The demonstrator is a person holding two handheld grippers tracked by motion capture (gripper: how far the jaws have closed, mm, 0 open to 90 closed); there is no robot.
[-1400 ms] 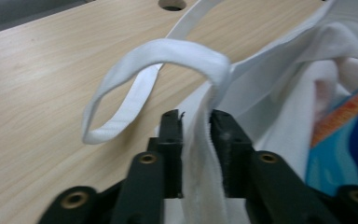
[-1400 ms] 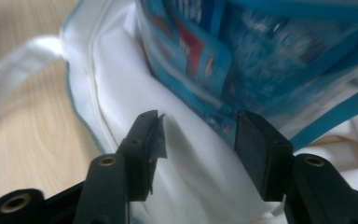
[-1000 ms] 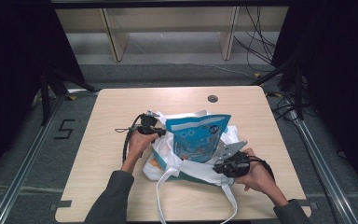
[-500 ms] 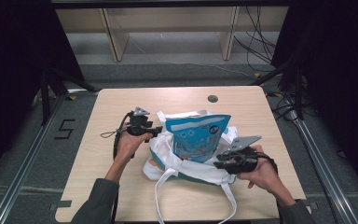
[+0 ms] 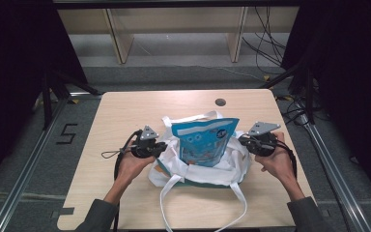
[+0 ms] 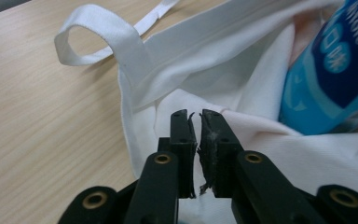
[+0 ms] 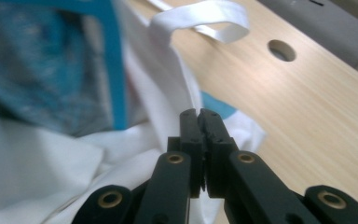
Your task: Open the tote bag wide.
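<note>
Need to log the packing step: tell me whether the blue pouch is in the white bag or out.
In, partly. The blue pouch stands upright with its lower end inside the white bag, whose cloth bunches around it; its top sticks out.

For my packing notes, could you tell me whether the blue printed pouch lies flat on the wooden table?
No, the blue printed pouch stands upright inside the white cloth bag.

Wooden table, grey floor, shelf legs
</note>
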